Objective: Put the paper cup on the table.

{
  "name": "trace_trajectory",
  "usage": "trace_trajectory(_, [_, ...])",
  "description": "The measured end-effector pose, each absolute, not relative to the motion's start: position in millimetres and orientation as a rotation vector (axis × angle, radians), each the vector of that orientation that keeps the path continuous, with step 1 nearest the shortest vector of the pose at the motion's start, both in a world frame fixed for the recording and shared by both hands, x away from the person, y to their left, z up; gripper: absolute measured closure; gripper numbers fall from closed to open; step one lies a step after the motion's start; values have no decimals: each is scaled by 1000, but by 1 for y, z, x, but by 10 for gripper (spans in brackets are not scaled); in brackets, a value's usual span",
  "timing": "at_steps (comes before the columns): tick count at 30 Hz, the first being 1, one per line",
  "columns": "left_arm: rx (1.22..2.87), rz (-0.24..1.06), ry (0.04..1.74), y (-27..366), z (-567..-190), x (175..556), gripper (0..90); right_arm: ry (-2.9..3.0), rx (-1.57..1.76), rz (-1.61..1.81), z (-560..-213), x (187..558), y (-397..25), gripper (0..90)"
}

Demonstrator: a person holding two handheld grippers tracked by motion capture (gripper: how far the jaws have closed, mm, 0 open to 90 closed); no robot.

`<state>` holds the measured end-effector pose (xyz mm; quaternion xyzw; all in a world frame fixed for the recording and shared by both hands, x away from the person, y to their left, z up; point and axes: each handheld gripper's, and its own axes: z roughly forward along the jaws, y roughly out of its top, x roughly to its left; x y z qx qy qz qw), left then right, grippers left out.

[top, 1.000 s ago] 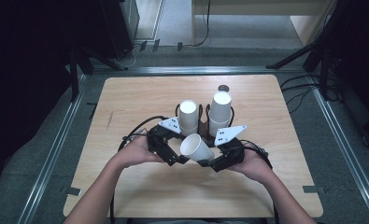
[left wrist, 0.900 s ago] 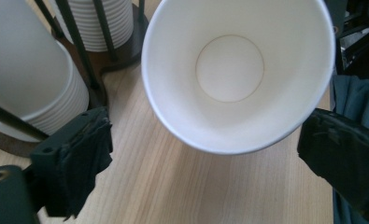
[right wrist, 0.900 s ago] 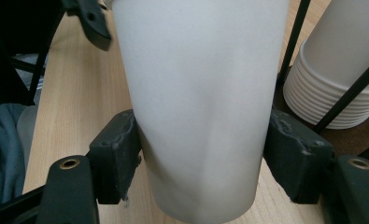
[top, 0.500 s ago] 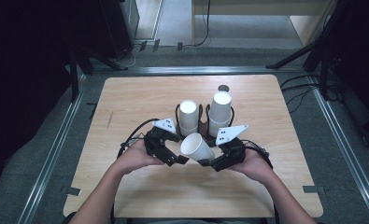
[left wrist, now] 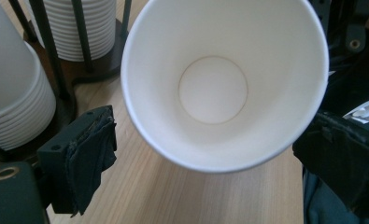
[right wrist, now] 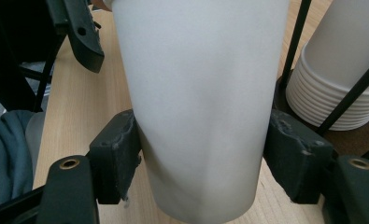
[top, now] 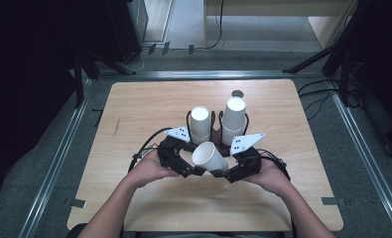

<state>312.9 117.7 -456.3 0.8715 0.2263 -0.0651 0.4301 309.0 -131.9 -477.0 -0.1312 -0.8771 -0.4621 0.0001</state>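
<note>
Single paper cup [top: 210, 157] held tilted over the near tabletop [top: 134, 104], between both grippers.
Right gripper [top: 222, 173] fingers clamp its body; left gripper [top: 196, 171] fingers spread around its mouth. Likely next: hand over or seat it onto a cup stack [top: 200, 125].

No readable text, labels, brands or numbers anywhere. The paper cup [top: 210, 156] is plain white inside and out. The cup stacks [top: 233, 120] in the holder are blank too. The grey plates [top: 246, 143] on the grippers carry small dark dots, no characters.
</note>
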Motion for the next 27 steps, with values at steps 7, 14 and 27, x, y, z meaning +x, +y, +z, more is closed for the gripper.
trace_trajectory(7, [2143,-167,560,113,-456,313,80,-2740,-406,-1452,-477,309,-131,313])
trace_trajectory(14, [2075,-184,567,112,-455,313,139,-2723,-402,-1457,-478,309,-130,313])
trace_trajectory(27, [2083,-150,560,112,-456,312,186,-2714,-399,-1449,-479,309,-128,314])
